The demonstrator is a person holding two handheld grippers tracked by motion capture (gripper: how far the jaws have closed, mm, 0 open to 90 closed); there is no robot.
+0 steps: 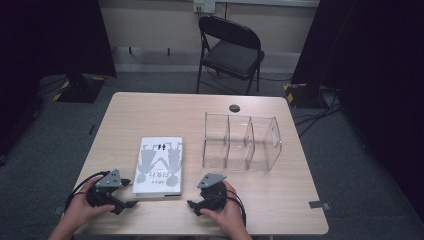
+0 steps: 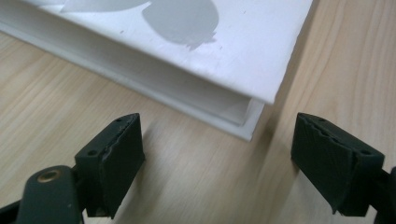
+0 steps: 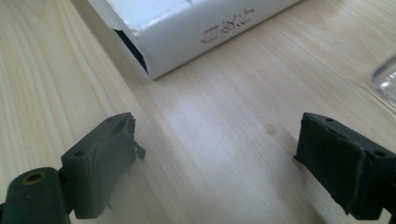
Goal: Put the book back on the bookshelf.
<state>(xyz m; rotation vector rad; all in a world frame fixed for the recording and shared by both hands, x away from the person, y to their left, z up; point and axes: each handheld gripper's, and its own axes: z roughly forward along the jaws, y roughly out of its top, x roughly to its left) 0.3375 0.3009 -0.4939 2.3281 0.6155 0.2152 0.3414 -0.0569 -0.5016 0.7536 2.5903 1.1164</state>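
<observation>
A white book [image 1: 159,165] with grey figures on its cover lies flat on the wooden table [image 1: 150,115], left of centre. My left gripper [image 1: 128,194] rests by the book's near left corner, open and holding nothing; the left gripper view has that corner of the book [image 2: 196,60] just beyond the jaws. My right gripper [image 1: 192,206] sits by the near right corner, open and holding nothing. The right gripper view catches the book's spine [image 3: 210,32] with printed characters ahead of the jaws. A clear acrylic rack [image 1: 241,142] with three compartments stands right of the book.
A black folding chair [image 1: 231,50] stands beyond the table's far edge. A small dark round grommet [image 1: 234,108] sits near the far edge. Dark curtains hang at both sides, and cables run on the floor at the right. A corner of the clear rack [image 3: 385,79] edges into the right gripper view.
</observation>
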